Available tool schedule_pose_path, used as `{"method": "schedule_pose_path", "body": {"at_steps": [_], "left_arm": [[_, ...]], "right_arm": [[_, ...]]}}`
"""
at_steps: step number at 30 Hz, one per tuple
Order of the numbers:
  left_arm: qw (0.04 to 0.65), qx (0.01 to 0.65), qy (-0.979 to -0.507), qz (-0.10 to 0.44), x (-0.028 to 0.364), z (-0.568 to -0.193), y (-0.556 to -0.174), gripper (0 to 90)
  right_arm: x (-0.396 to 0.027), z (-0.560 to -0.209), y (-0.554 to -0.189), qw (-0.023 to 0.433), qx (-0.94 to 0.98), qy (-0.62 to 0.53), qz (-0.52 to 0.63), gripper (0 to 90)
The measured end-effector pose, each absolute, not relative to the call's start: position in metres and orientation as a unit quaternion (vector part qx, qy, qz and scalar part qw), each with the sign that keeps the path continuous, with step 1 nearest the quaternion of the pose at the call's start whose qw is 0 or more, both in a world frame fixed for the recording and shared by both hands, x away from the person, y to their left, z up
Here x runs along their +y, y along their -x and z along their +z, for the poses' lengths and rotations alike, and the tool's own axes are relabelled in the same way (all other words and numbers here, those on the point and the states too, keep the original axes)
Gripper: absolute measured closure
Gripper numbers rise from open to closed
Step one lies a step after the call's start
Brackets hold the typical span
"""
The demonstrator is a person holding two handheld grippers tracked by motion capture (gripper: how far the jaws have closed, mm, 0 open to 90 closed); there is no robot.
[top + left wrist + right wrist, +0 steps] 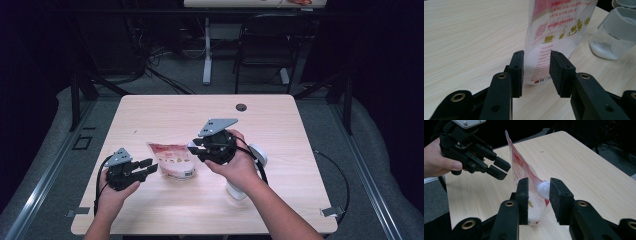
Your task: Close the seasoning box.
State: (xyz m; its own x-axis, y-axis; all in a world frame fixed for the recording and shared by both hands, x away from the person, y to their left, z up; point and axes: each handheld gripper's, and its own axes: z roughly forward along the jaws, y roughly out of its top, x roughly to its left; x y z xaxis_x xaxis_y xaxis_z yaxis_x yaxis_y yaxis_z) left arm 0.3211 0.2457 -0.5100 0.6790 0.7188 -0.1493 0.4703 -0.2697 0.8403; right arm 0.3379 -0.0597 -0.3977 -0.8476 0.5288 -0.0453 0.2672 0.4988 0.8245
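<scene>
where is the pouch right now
The pouch stands on the table in the high view, left of centre, between the left gripper and right gripper.

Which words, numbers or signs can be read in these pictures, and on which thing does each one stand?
Pouch, large red characters on its face: printed, but too blurred to read.
Pouch, small red lines above and below them: too small to read.
Pouch, gold signs: a cup, a glass with a straw, a cup on a saucer, a stacked dessert and an oval; no words.
Clear jar: no text can be made out.
</scene>
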Motion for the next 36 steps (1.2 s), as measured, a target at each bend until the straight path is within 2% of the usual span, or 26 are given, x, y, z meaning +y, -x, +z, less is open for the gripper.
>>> {"method": "schedule_pose_path", "body": {"at_steps": [9,24,36], "left_arm": [[0.479,0.378,-0.781,0.132,0.248,-0.507,-0.319,64.9],[0.477,0.378,-0.782,0.133,0.249,-0.508,-0.32,64.0],[0.485,0.382,-0.775,0.133,0.255,-0.505,-0.319,63.9]], "right_arm": [[-0.039,-0.399,-0.34,0.155,0.853,-0.226,0.444,67.8],[-0.027,-0.409,-0.358,0.135,0.858,-0.233,0.438,67.2],[-0.018,-0.414,-0.362,0.127,0.866,-0.229,0.425,71.8]]}}
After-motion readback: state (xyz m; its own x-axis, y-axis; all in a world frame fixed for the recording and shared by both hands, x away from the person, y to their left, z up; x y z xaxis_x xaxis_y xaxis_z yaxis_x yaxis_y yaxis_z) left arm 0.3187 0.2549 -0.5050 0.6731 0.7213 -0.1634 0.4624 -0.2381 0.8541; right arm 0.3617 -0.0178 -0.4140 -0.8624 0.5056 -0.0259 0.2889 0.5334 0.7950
